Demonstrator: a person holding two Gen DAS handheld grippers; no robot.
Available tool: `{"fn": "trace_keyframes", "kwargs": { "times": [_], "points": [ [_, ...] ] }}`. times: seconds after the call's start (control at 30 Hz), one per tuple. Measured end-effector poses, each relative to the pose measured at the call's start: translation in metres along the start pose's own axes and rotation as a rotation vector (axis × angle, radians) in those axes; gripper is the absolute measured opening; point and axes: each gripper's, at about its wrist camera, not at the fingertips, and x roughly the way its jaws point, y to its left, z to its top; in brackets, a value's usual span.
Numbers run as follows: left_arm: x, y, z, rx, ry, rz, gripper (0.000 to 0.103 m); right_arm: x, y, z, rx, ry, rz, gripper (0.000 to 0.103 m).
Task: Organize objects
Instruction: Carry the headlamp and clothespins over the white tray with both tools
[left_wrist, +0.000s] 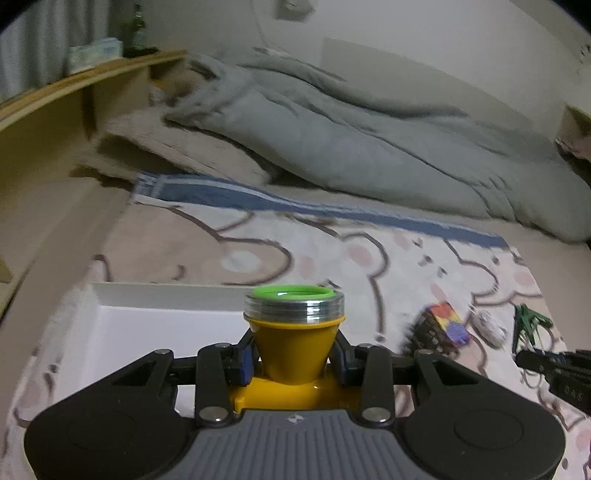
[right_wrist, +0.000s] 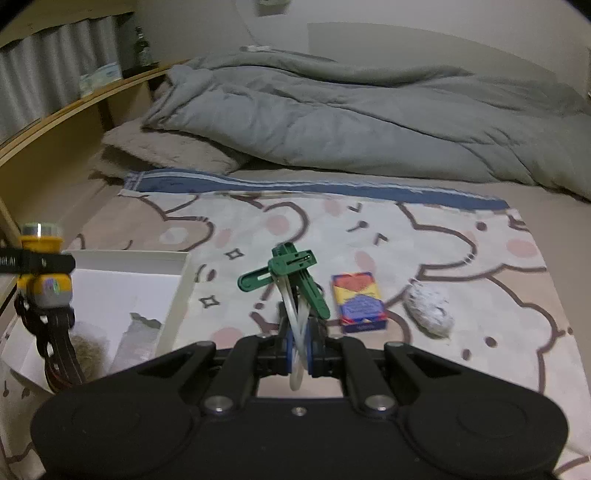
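Left tool (left_wrist: 294, 363) grips a yellow flashlight (left_wrist: 294, 332) above the white box (left_wrist: 166, 295). Right tool (right_wrist: 300, 356), closed, pinches a white strap (right_wrist: 297, 332) carrying green clips (right_wrist: 291, 275); card box (right_wrist: 358, 302) at two o'clock.

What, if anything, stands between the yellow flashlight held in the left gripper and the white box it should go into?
Nothing visible does. The left gripper holds the yellow flashlight right above the white box, whose top is open. A furry item and a grey item lie inside, leaving bare floor.
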Motion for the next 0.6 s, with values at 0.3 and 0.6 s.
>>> {"fn": "trace_keyframes", "kwargs": {
  "times": [0.3, 0.6],
  "points": [
    [-0.014, 0.067, -0.004, -0.013, -0.010, 0.133, 0.040, -0.001, 0.050, 0.007, -0.082, -0.020, 0.089, 0.007],
    [0.001, 0.112, -0.023, 0.054, 0.105, 0.221, 0.040, 0.001, 0.111, 0.010, -0.162, -0.011, 0.188, 0.007]
  ]
}}
